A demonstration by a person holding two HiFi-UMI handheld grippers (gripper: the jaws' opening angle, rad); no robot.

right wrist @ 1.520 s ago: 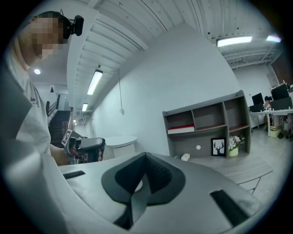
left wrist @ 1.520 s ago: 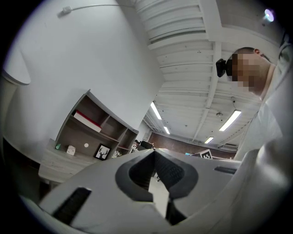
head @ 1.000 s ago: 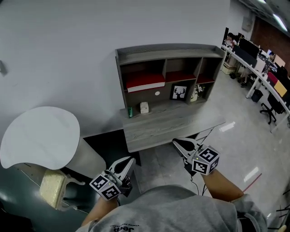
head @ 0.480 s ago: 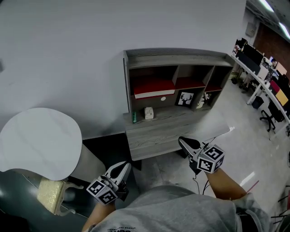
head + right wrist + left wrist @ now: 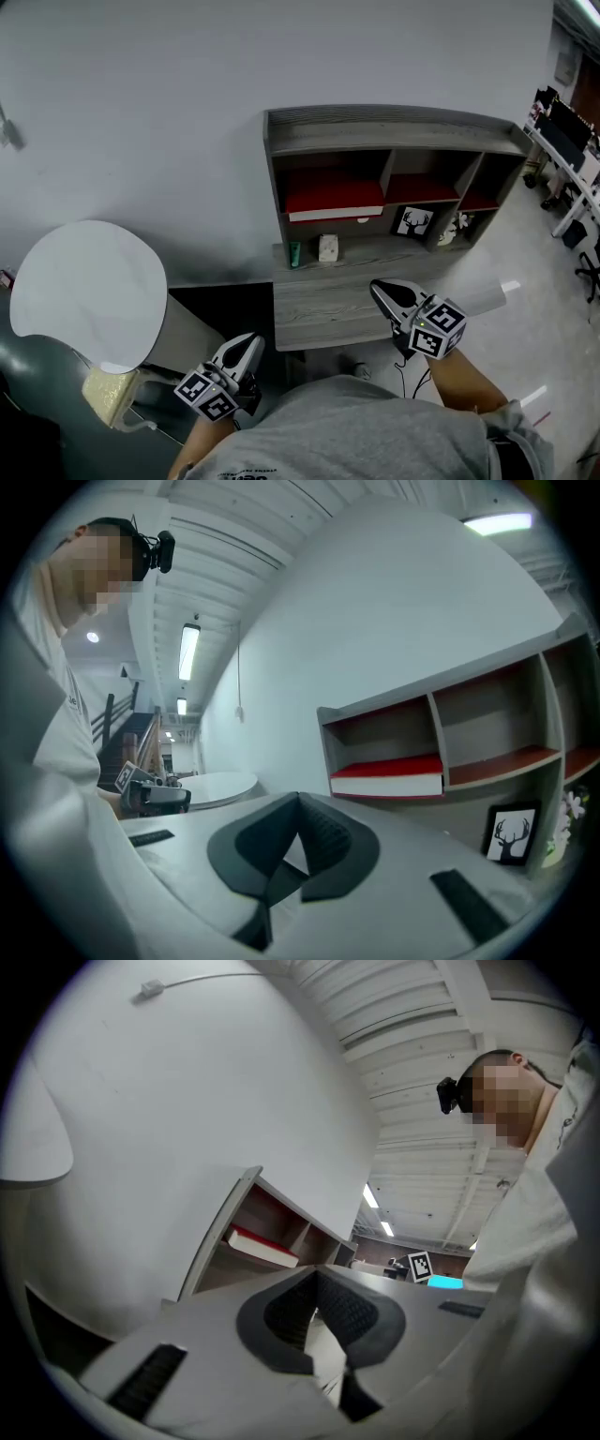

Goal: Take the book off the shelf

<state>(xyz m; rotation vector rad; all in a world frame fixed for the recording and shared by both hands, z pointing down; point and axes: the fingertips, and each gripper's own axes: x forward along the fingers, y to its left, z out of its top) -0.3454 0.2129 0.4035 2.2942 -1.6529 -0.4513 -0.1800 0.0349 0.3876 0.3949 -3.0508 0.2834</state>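
Observation:
A red book with a white page edge [image 5: 335, 201] lies flat in the left compartment of the grey shelf unit [image 5: 394, 127], which stands on a grey desk [image 5: 333, 309]. My left gripper [image 5: 250, 341] is shut and empty, low at the desk's front left corner, far short of the book. My right gripper [image 5: 381, 287] is shut and empty over the desk's front edge, below the book's compartment. The book [image 5: 262, 1246] shows ahead of the closed left gripper [image 5: 317, 1275] in the left gripper view. In the right gripper view the book [image 5: 389, 776] lies beyond my right gripper [image 5: 300, 801].
On the desk below the shelf stand a green bottle [image 5: 294, 253], a small white box [image 5: 327, 247], a framed deer picture [image 5: 412, 222] and a small plant [image 5: 459, 226]. A round white table [image 5: 89, 291] and a cushioned chair [image 5: 108, 394] are at the left. Office desks stand far right.
The shelf and desk have come nearer and sit lower in the head view. Both grippers moved forward toward the desk, the right one now over its front edge. Both stayed shut.

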